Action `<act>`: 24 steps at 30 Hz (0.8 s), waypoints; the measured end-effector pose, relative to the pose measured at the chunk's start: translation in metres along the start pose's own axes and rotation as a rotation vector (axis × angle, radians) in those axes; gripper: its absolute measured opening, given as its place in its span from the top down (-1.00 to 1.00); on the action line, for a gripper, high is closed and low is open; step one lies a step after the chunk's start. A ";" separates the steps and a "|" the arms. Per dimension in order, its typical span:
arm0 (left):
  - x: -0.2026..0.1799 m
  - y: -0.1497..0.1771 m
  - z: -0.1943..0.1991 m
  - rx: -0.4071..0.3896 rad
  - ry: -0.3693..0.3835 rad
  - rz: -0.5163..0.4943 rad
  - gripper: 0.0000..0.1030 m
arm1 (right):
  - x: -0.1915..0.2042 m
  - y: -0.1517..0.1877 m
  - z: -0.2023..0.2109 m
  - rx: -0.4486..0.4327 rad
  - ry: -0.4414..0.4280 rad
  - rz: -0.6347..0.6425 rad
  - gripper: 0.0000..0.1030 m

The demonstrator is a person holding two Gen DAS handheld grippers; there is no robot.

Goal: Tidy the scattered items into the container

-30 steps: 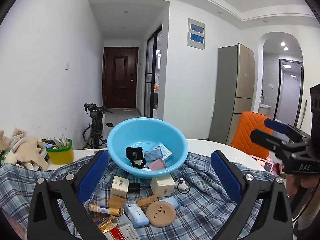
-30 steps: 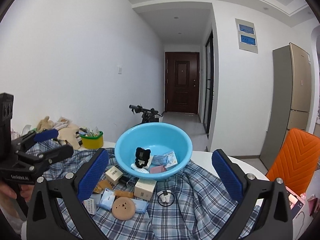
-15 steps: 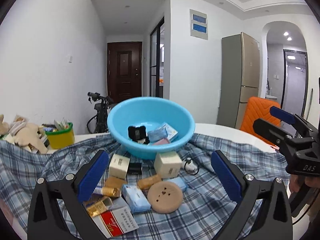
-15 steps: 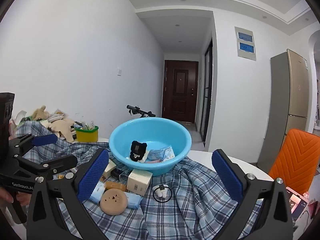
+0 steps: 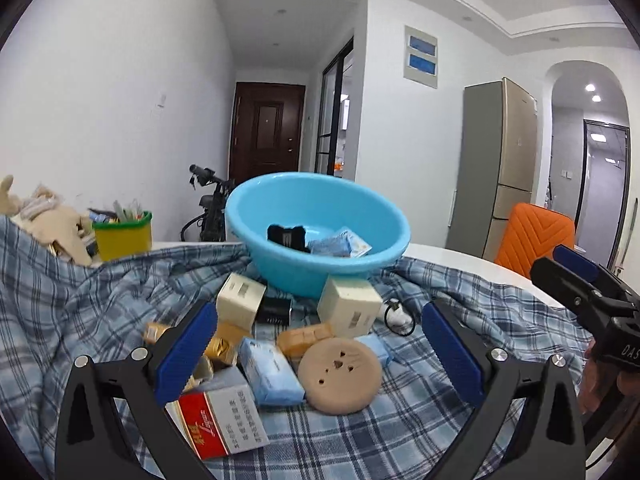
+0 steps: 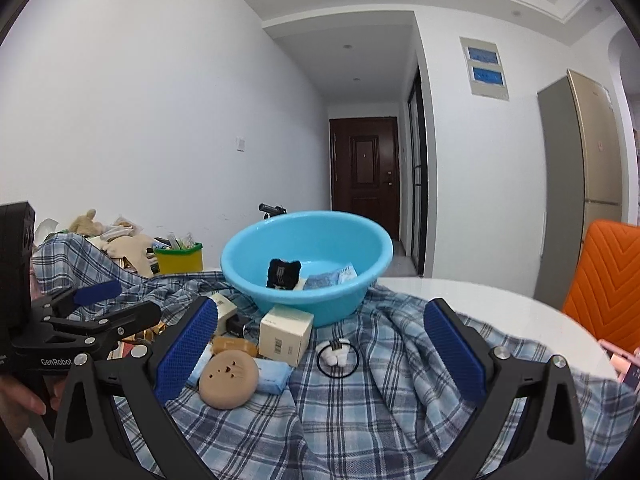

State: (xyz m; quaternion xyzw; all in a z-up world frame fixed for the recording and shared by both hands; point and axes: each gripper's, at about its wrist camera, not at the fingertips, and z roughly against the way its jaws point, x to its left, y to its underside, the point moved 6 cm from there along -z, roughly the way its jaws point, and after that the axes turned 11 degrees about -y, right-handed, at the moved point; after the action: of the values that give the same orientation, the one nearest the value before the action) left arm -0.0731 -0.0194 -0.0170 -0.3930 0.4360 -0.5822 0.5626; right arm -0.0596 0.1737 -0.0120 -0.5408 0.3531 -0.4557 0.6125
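Observation:
A light blue basin point(image 5: 320, 216) point(image 6: 308, 252) stands on the plaid cloth and holds a black plush piece point(image 5: 286, 236) and blue packets point(image 5: 340, 246). In front of it lie two cream boxes point(image 5: 350, 306) point(image 5: 240, 298), a tan round disc point(image 5: 340, 376) point(image 6: 229, 374), blue tissue packs point(image 5: 270, 372), a red-and-white carton point(image 5: 218, 420), gold wrapped pieces point(image 5: 218, 346) and a black hair tie with white charm point(image 6: 337, 356). My left gripper point(image 5: 318, 354) is open and low over the disc and packs. My right gripper point(image 6: 320, 354) is open above the hair tie.
A green and yellow cup point(image 5: 122, 234) of small things and plush toys point(image 5: 52, 220) sit at the far left. An orange chair point(image 6: 608, 280) stands at the right. The white round table point(image 6: 500, 312) shows bare past the cloth.
Both grippers have dropped lower and come closer to the scattered items in front of the basin. Both stay open and empty.

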 end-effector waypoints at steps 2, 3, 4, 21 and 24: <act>0.002 0.006 0.001 -0.013 -0.025 -0.004 -1.00 | -0.002 0.005 -0.002 0.000 0.008 -0.008 -0.99; 0.002 0.007 0.002 -0.021 -0.031 -0.005 -1.00 | -0.003 0.007 -0.002 -0.001 0.007 -0.010 -0.99; 0.002 0.009 0.002 -0.024 -0.036 -0.010 -1.00 | -0.003 0.009 -0.003 -0.001 0.009 -0.010 -0.99; 0.002 0.018 0.001 -0.057 -0.081 -0.022 -1.00 | 0.009 0.028 -0.020 0.042 0.084 0.082 -0.99; 0.003 0.018 -0.001 -0.055 -0.097 -0.016 -1.00 | -0.004 0.038 -0.034 0.142 0.108 0.020 -0.99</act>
State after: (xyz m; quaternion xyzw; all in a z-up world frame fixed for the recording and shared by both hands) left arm -0.0684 -0.0225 -0.0347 -0.4397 0.4209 -0.5546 0.5674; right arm -0.0860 0.1658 -0.0553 -0.4671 0.3578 -0.5019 0.6340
